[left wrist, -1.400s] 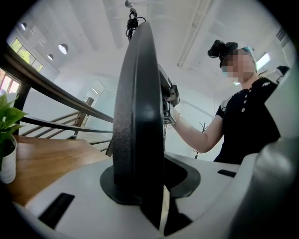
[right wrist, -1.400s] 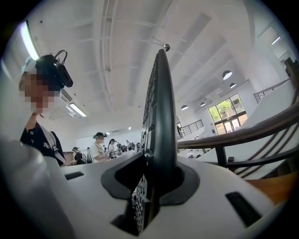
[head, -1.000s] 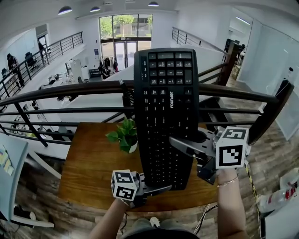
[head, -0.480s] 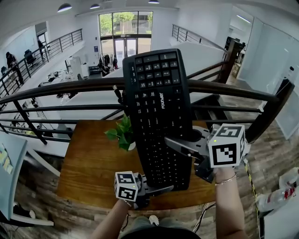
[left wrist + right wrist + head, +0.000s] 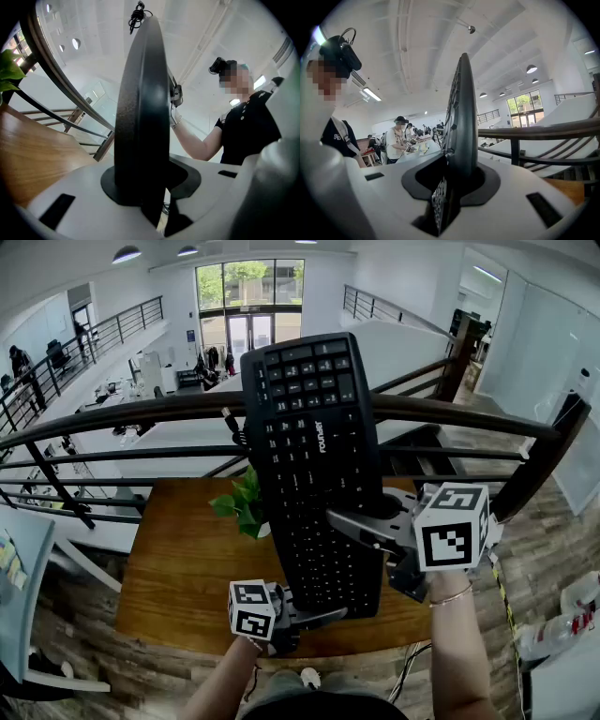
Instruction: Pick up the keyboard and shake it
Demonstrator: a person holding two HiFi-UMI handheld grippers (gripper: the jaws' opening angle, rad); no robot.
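Observation:
A black keyboard [image 5: 314,465] hangs lifted above the wooden table [image 5: 187,568], long axis pointing away, keys facing up, its far end leaning left. My left gripper [image 5: 314,618] is shut on the keyboard's near short edge. My right gripper [image 5: 352,521] is shut on its right long edge. In the left gripper view the keyboard [image 5: 140,126] stands edge-on between the jaws of the left gripper [image 5: 143,201]. The right gripper view shows the keyboard [image 5: 461,126] edge-on, clamped in the right gripper [image 5: 450,187].
A small potted plant [image 5: 246,507] stands on the table just left of the keyboard. A dark metal railing [image 5: 122,413] runs across behind the table. Wooden floor [image 5: 553,549] lies to the right; a pale desk corner [image 5: 19,587] at left.
The keyboard's far end has swung to the left and tilted, while both grippers kept their hold and shifted only slightly left.

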